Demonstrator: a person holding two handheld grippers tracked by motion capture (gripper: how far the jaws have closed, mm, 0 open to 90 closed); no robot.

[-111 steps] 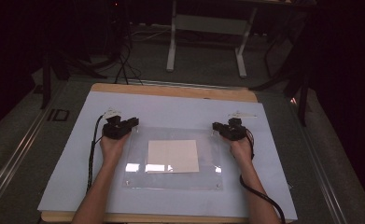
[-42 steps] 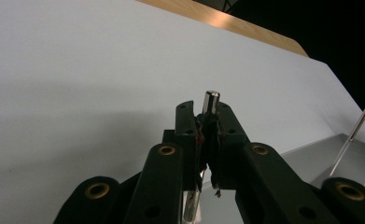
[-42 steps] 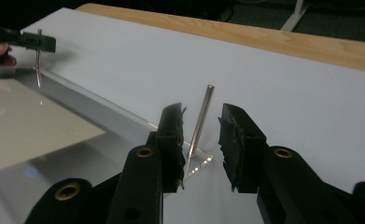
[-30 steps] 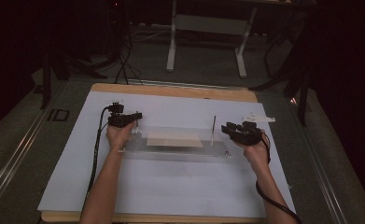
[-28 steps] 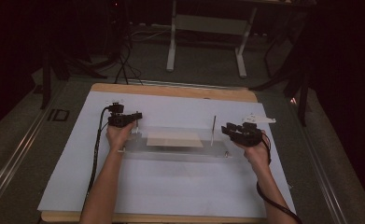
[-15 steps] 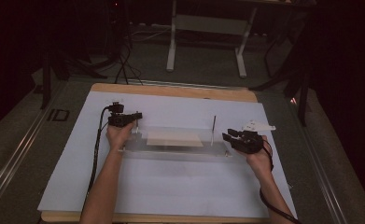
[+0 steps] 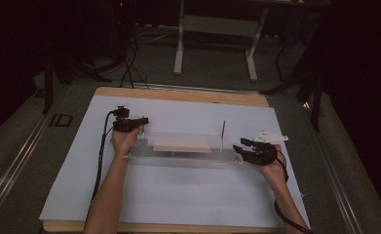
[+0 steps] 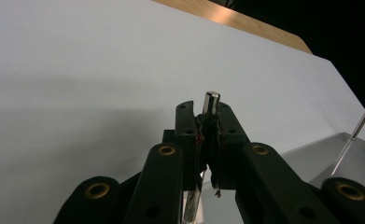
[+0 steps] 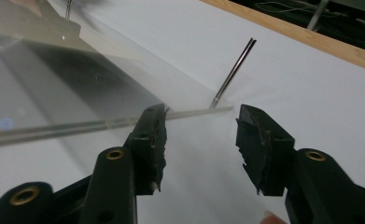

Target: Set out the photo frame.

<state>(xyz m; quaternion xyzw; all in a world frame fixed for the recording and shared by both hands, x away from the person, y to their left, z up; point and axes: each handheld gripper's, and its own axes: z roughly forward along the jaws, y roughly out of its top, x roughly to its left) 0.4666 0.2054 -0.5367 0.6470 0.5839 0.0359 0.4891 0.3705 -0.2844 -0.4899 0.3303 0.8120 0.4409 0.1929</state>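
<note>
A clear plastic plate (image 7: 178,155) with a beige sheet (image 7: 182,144) on it sits mid-table and looks tipped rather than flat. Thin metal pins stand at its corners, one at the right (image 7: 222,134). My left gripper (image 7: 140,122) is shut on the far-left pin (image 8: 211,100), whose tip sticks out above the jaws (image 8: 207,116). My right gripper (image 7: 241,148) is at the plate's near right corner; its jaws have just been opening and nothing is between them (image 9: 201,135). The plate's edge (image 9: 77,126) and a pin (image 9: 234,72) lie just ahead of it.
White paper (image 7: 178,195) covers a wooden board (image 7: 178,95). A cable (image 7: 100,156) trails from the left gripper along the forearm. Table legs (image 7: 180,44) and cables stand on the dark floor beyond the board.
The right gripper's jaws have spread wide and that hand has slid slightly toward the near right. Compared with the oldest frame, the plate looks tipped. The left hand has kept still.
</note>
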